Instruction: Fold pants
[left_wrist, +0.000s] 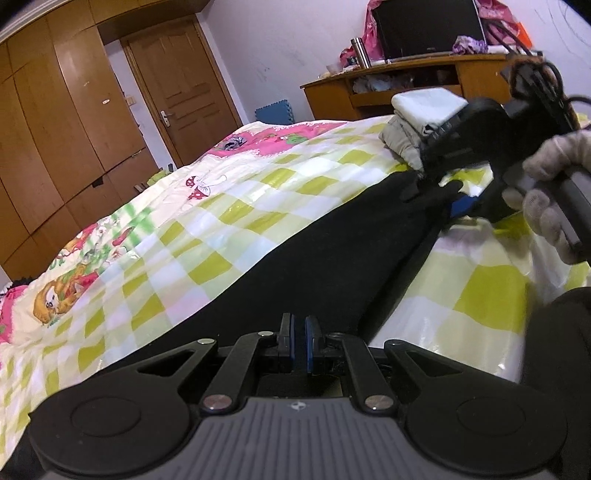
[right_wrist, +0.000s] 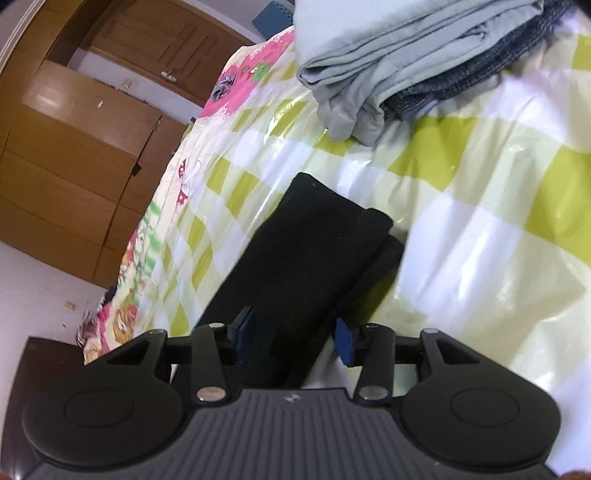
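Lying lengthwise across my checked bedspread (left_wrist: 155, 266): one pair of black pants (left_wrist: 303, 258), stretched from my near side toward the far right.

Left gripper (left_wrist: 300, 343): blue pads pressed together at the near end of the pants, dark cloth directly beneath; whether any fabric is pinched between them I cannot tell.

Right gripper (right_wrist: 293, 338): blue pads apart, jaws standing partly open over the far end of the pants, where the two leg ends (right_wrist: 369, 229) lie stacked, one edge showing under the other. Cloth lies between the pads, but they do not press on it. In the left view my gloved hand (left_wrist: 554, 188) holds this tool at the far right.

Stack of folded clothes (right_wrist: 399, 55): pale grey pieces over a dark blue one, beyond the leg ends, apart from them.

Background: wooden wardrobe (left_wrist: 55, 129), door (left_wrist: 177, 85), desk (left_wrist: 406, 85).
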